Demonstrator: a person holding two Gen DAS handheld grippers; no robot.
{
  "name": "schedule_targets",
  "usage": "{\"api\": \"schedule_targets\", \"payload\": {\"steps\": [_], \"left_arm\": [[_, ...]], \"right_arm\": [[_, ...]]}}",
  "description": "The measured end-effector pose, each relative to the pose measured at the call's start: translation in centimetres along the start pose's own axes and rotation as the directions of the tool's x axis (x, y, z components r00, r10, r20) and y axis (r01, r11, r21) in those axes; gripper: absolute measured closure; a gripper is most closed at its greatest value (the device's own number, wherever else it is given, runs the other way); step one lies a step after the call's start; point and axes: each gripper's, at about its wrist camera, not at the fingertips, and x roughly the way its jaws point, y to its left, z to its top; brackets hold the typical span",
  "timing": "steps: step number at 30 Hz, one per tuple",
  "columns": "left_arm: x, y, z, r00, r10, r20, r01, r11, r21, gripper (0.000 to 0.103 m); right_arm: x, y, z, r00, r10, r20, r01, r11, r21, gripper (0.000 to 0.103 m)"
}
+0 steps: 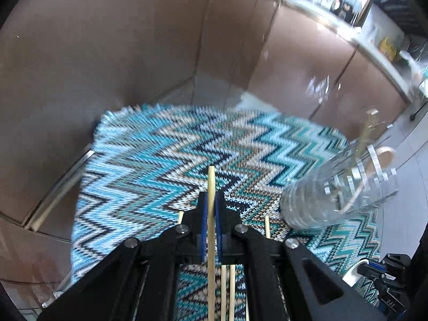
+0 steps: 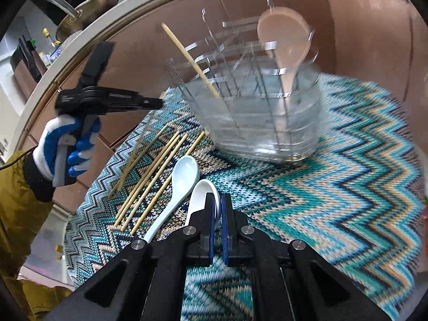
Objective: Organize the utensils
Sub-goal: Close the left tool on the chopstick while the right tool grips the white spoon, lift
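In the left wrist view my left gripper (image 1: 211,196) is shut on one wooden chopstick (image 1: 211,230), whose tip sticks out past the blue pads. Several more chopsticks (image 2: 152,182) lie side by side on the zigzag mat (image 2: 334,200). My right gripper (image 2: 218,199) is shut on the white spoon (image 2: 200,195), gripping its bowl edge. A pale blue spoon (image 2: 182,176) lies on the mat just left of it. The clear holder (image 2: 267,123) stands further back with a chopstick (image 2: 192,61) and a beige spoon (image 2: 286,34) in it. The left gripper (image 2: 159,104) hovers above the chopsticks.
A gloved hand (image 2: 67,147) with a mustard sleeve holds the left gripper. Brown cabinet fronts (image 1: 133,53) surround the mat. A pan lid (image 2: 85,13) and bottles sit on the counter behind. The right gripper (image 1: 379,272) shows at the lower right of the left wrist view.
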Motion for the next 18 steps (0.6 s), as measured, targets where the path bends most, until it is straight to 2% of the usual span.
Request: {"api": "schedule_targets", "payload": {"steps": [5, 10, 13, 15, 16, 18], "left_arm": [[-6.7, -0.5, -0.9, 0.988, -0.002, 0.153, 0.006, 1.0, -0.022, 0.098], [-13.6, -1.6, -0.7, 0.953, -0.039, 0.3, 0.05, 0.998, -0.027, 0.098], [-17.2, -2.8, -0.1, 0.92, -0.091, 0.382, 0.11, 0.994, -0.028, 0.098], [-19.1, -4.0, 0.5, 0.892, -0.119, 0.437, 0.143, 0.989, -0.022, 0.098], [-20.3, -4.7, 1.0, 0.87, -0.142, 0.473, 0.171, 0.985, -0.019, 0.098], [-21.5, -5.8, 1.8, 0.838, -0.171, 0.518, 0.21, 0.978, -0.017, 0.098]], "right_arm": [[-4.9, 1.2, -0.7, 0.993, -0.081, 0.083, 0.082, 0.997, -0.004, 0.098], [-9.3, 3.6, 0.2, 0.967, -0.161, 0.195, 0.172, 0.984, -0.04, 0.098], [-12.3, 5.1, 1.4, 0.936, -0.204, 0.287, 0.23, 0.972, -0.057, 0.098], [-13.9, 5.9, 2.4, 0.903, -0.24, 0.355, 0.279, 0.959, -0.06, 0.098], [-14.8, 6.2, 3.0, 0.885, -0.259, 0.388, 0.303, 0.951, -0.057, 0.098], [-16.2, 6.8, 4.4, 0.838, -0.292, 0.46, 0.351, 0.935, -0.046, 0.098]]}}
